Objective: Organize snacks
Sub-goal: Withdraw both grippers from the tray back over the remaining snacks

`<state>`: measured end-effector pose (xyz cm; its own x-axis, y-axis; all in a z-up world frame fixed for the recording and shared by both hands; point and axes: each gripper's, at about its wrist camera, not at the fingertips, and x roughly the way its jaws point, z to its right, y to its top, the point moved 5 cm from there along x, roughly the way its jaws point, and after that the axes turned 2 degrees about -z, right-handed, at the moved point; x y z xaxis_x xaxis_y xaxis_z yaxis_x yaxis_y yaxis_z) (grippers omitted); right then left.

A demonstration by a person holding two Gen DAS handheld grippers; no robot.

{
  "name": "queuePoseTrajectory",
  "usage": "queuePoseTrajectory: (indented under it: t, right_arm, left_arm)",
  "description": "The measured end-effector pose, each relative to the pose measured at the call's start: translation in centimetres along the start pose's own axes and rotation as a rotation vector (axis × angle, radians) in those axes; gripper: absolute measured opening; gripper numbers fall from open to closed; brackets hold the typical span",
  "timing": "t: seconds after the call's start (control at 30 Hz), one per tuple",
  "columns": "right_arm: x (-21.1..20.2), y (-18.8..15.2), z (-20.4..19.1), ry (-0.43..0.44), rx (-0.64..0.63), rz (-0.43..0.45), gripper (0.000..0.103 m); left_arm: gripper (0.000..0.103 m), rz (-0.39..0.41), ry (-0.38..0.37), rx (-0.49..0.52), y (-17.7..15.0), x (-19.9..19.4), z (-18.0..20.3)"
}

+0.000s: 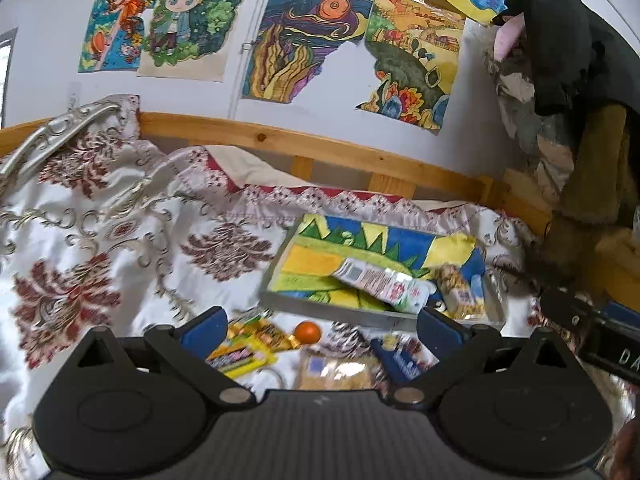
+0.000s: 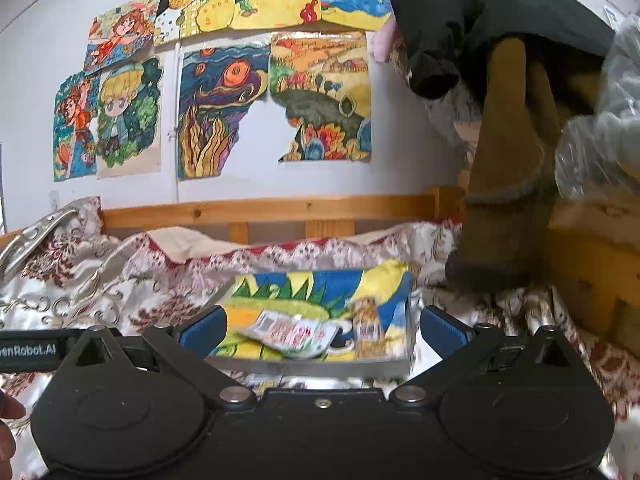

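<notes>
Children's drawings (image 1: 288, 36) cover the white wall across the top of both frames. Below them runs a wooden bed rail (image 1: 320, 148). A white bedspread (image 1: 100, 216) with dark red floral patterns fills the left and middle. Dark clothes (image 2: 500, 32) hang at the upper right, beside crinkled clear plastic (image 2: 600, 128) at the right edge.

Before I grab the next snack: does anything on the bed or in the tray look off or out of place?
The white packet lies slantwise in the tray, not lined up beside the yellow pack. Several snacks, including an orange ball and yellow wrappers, lie loose on the bedspread in front of the tray. Nothing looks spilled or torn.
</notes>
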<state>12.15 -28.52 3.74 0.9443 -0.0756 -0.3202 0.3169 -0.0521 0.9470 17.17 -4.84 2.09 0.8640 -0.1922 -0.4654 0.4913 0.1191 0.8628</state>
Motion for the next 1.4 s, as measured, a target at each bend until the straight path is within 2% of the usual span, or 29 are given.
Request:
queuePoseTrajectory:
  t: [0.23, 0.5, 0.73, 0.93, 1.4]
  right_arm:
    - [-3.0, -2.8, -0.3, -0.004, -0.02, -0.045, 0.102]
    - [-5.0, -5.4, -0.9, -0.005, -0.006, -0.078, 0.102]
    - [-5.5, -7.3, -0.7, -0.022, 0.018, -0.134, 0.102]
    - [-5.6, -9.4, -0.4, -0.044, 0.013, -0.218, 0.102]
    - [-4.0, -11.3, -0.2, -0.076, 0.005, -0.339, 0.102]
  left_arm:
    - [0.103, -0.032, 0.062, 0.051, -2.7, -2.0, -1.4]
    - [0.103, -0.054, 0.084, 0.113, -5.2, -3.2, -1.9]
    - [0.103, -0.078, 0.1, 0.135, -6.6, -3.0, -2.2]
    - [0.103, -0.101, 0.117, 0.156, -7.4, -2.5, -2.6]
    - [0.103, -0.185, 0.128, 0.164, -9.1, -1.3, -3.0]
